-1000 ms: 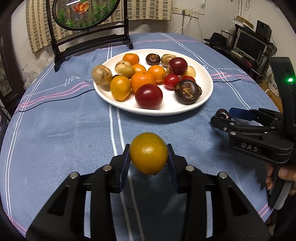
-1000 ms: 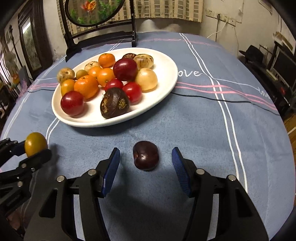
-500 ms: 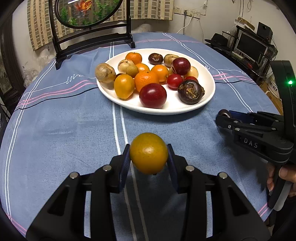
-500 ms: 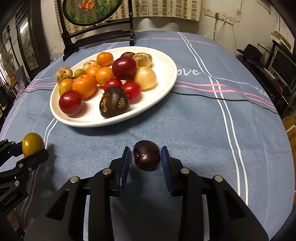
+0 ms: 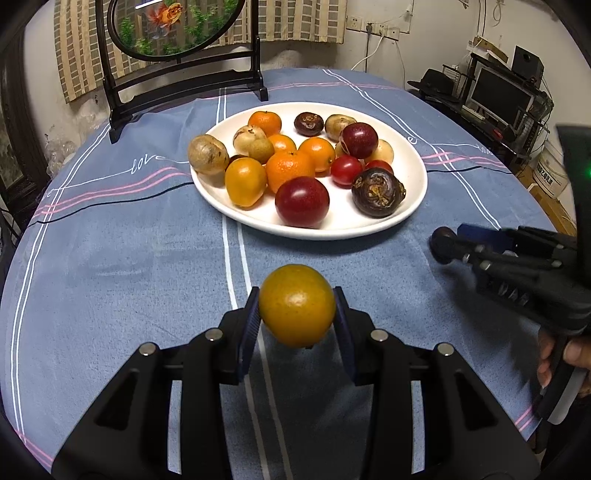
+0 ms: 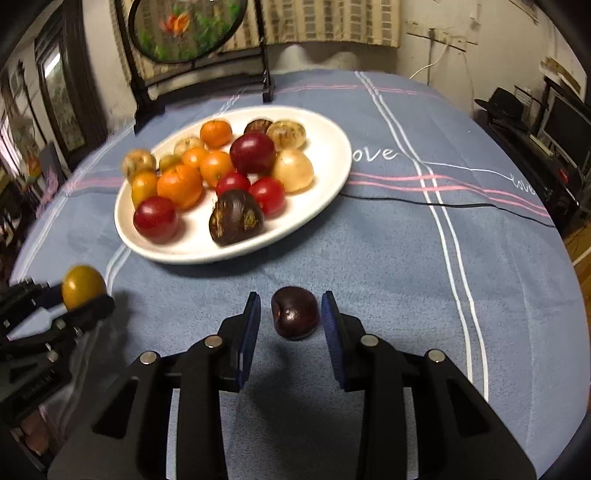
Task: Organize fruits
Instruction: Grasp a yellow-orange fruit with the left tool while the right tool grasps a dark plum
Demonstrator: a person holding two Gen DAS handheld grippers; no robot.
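My left gripper (image 5: 295, 321) is shut on a yellow-orange round fruit (image 5: 297, 306), held just above the blue tablecloth in front of the white plate (image 5: 325, 229). My right gripper (image 6: 290, 317) is shut on a small dark purple fruit (image 6: 295, 312), low over the cloth with a shadow beneath it. In the left wrist view the right gripper (image 5: 448, 245) shows at the right with the dark fruit at its tip, and a hand holds its handle. In the right wrist view the left gripper (image 6: 79, 295) with its yellow fruit (image 6: 83, 284) shows at the far left.
The plate (image 6: 192, 255) holds several fruits: oranges, red plums, cherry tomatoes, brown and dark ones. A black framed round screen (image 5: 177, 33) stands at the table's far edge. A desk with a monitor (image 5: 502, 96) is off to the right.
The right gripper's jaws closed from wide open onto the dark purple fruit. The left gripper kept its hold on the yellow fruit and stayed put.
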